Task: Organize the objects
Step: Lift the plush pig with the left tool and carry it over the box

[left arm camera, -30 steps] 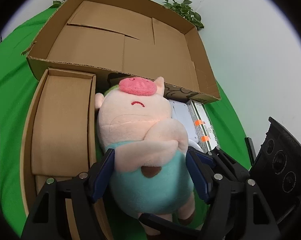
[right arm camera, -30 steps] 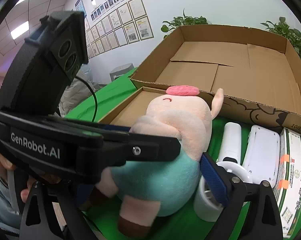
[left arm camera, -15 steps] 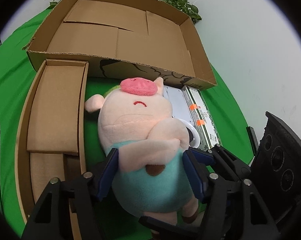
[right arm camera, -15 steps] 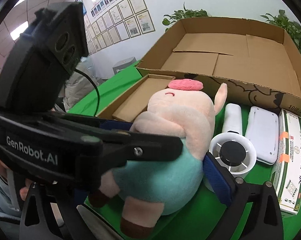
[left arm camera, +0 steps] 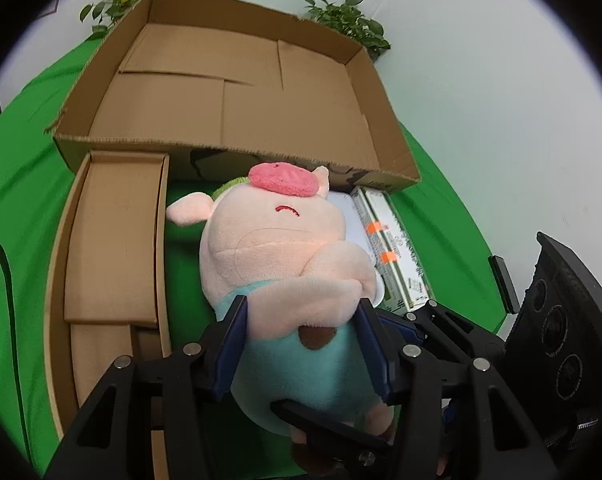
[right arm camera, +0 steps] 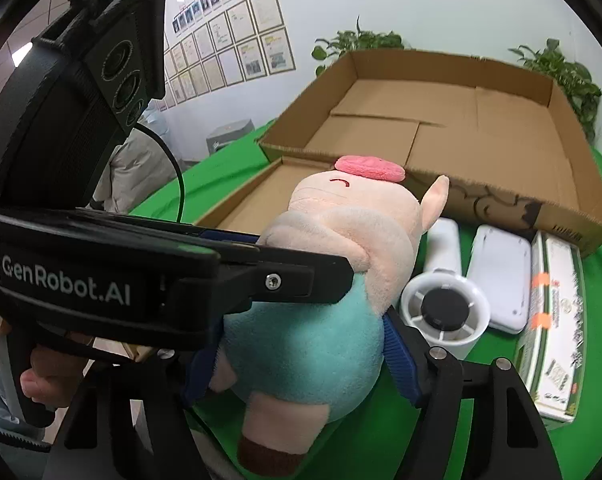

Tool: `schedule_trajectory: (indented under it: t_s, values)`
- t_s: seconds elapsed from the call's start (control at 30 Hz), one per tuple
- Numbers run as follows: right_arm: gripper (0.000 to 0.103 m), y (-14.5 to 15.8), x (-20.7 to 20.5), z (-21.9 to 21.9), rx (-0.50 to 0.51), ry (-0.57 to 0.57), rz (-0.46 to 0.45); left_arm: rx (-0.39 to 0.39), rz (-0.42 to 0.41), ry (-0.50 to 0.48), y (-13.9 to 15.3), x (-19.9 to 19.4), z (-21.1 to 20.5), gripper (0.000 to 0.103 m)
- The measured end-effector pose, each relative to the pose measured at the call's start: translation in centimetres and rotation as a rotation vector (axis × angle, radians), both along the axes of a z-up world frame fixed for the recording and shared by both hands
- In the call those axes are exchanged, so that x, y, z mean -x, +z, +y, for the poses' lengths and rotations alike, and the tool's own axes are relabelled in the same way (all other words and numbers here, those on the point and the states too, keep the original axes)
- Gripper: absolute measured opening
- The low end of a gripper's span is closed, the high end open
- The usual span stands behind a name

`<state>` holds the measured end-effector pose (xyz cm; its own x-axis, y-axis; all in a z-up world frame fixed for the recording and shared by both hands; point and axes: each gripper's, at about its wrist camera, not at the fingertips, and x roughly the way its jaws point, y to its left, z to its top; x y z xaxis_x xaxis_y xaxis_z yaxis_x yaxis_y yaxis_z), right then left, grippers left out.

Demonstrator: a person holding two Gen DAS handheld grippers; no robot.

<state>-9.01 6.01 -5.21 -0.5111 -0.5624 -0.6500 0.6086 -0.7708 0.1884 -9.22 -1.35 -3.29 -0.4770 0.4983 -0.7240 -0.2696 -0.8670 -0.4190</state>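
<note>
**Both grippers clamped on the pig plush**

I've got the left gripper (left arm camera: 301, 344) closed on the plush pig (left arm camera: 277, 264), blue pads pressed into its teal belly from both sides. My right gripper (right arm camera: 297, 356) is squeezing the same toy (right arm camera: 333, 264) lower on the body, w/ the left unit crossing in front of it. Pig is held up off the green cloth (left arm camera: 29, 184), snout pointing toward the big open cardboard box (left arm camera: 237, 96). A shallow cardboard tray (left arm camera: 109, 240) sits just left of it. On the right: white handheld fan (right arm camera: 445, 300), white flat case (right arm camera: 501, 276), green-and-white carton (right arm camera: 557, 320), lying side by side.
</note>
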Motion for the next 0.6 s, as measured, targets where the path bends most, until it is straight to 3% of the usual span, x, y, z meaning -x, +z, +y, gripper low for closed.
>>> schedule_trajectory:
  t_s: [0.23,0.6]
  values:
    - [0.068,5.0,0.2,0.6,0.023,-0.051,0.142,0.000,0.163,-0.021,6.5,0.7,0.8,0.051]
    - [0.068,16.7,2.9,0.7,0.053,-0.104,0.440,0.028,0.454,-0.072,18.6,2.4,1.4,0.051]
